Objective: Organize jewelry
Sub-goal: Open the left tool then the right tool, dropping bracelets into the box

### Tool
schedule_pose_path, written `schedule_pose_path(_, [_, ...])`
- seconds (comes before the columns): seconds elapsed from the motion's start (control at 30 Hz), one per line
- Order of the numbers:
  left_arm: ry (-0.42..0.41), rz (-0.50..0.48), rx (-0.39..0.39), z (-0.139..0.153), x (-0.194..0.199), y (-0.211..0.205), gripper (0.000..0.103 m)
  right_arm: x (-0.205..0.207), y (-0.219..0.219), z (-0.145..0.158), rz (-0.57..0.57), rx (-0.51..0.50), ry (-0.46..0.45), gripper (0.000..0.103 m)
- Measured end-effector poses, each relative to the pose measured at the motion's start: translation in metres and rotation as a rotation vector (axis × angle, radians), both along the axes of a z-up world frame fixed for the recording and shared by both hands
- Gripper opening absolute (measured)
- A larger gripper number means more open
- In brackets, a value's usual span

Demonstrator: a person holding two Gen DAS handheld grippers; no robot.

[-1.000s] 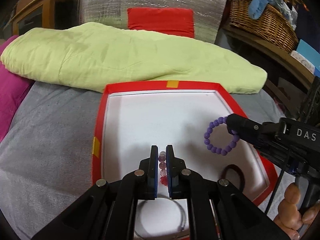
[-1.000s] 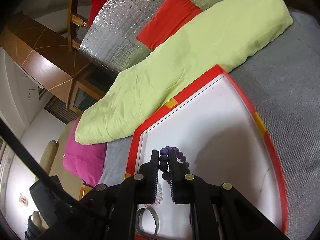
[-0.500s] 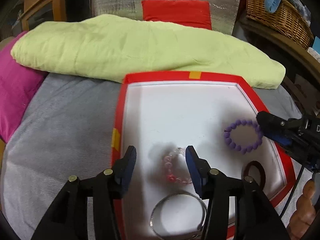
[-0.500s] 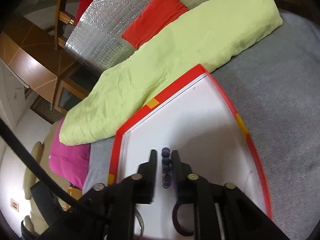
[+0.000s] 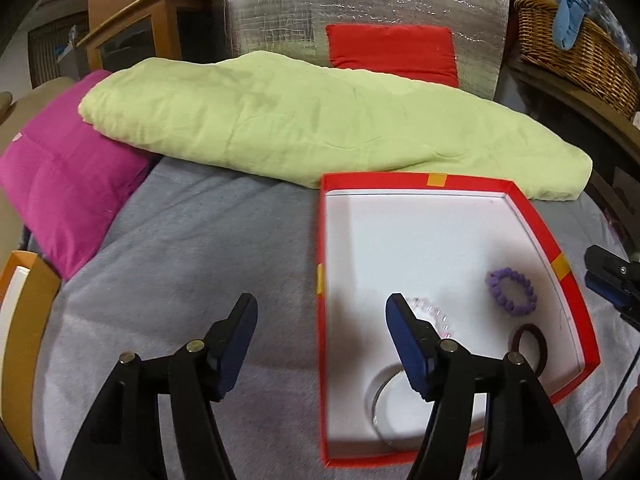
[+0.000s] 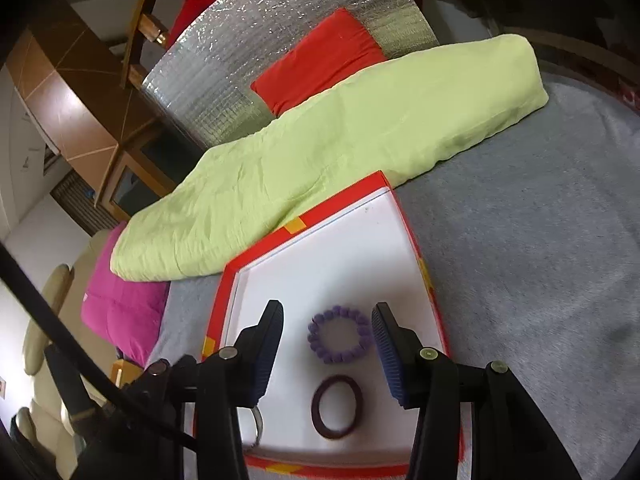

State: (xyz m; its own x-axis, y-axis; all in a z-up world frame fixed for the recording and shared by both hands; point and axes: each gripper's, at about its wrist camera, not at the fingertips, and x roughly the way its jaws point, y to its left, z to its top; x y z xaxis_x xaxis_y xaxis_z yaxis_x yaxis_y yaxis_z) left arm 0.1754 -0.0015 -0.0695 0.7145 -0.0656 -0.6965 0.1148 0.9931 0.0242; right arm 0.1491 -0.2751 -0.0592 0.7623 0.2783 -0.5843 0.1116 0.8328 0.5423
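Observation:
A red box with a white floor [image 5: 424, 240] [image 6: 332, 264] lies on the grey blanket. In it lie a purple bead bracelet [image 5: 512, 298] [image 6: 340, 334], a dark maroon hair band [image 5: 532, 346] [image 6: 338, 406], a pale pink bead bracelet [image 5: 430, 310] and a silver bangle [image 5: 380, 400] [image 6: 258, 420]. My left gripper [image 5: 320, 316] is open and empty, straddling the box's left wall. My right gripper [image 6: 328, 340] is open and empty just above the purple bracelet; it also shows at the right edge of the left wrist view [image 5: 608, 280].
A long light-green cushion [image 5: 320, 120] [image 6: 340, 152] lies behind the box. A magenta pillow [image 5: 68, 184] is at the left, a red cushion [image 5: 392, 52] against a silver foil panel behind. A wicker basket [image 5: 576, 52] stands at the back right.
Both grippers have opened and pulled back. The left let go of the pink bracelet and shifted left; the right let go of the purple bracelet, which now lies on the box floor.

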Motion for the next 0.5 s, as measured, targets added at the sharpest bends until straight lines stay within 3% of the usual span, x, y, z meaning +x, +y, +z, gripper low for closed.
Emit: schedule_pose_path(0.5, [-0.039, -0.006, 0.106, 0.003, -0.072, 0.018, 0.069, -0.076, 0.008, 0.011, 0.118, -0.135, -0.007, 0.050])
